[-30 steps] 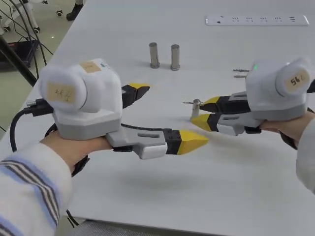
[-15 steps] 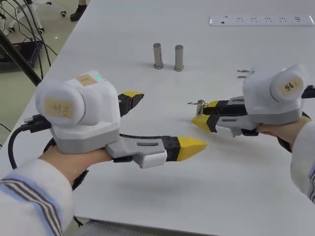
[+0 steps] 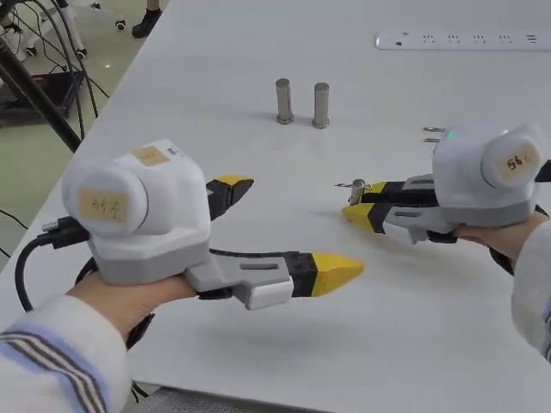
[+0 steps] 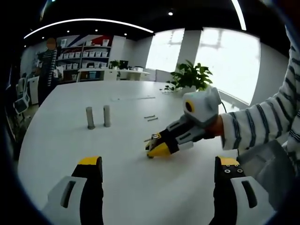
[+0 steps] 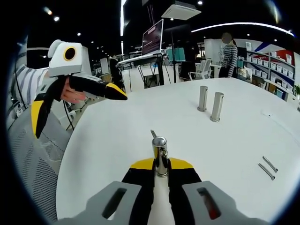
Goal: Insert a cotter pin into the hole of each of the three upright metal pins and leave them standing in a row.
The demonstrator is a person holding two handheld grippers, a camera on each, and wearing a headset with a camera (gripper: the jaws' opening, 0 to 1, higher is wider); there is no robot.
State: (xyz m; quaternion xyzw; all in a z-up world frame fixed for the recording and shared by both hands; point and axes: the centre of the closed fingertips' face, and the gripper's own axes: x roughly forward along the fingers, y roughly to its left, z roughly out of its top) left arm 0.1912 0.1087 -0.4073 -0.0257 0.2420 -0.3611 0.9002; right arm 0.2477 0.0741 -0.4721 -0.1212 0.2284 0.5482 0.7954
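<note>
Right gripper [image 3: 357,200] is held low over the white table [image 3: 215,86], its jaws pinched shut on a short metal pin [image 5: 160,152]. That pin stands upright between the yellow tips, and a cotter pin [image 3: 344,184] pokes out leftward near its top. Left gripper [image 3: 306,225] hovers nearer and to the left, jaws spread wide with nothing between them. Farther off, two more metal pins [image 3: 283,101] stand upright side by side, close but apart. Loose cotter pins [image 3: 433,130] lie to their right, and a power strip [image 3: 465,40] lies by the far edge.
</note>
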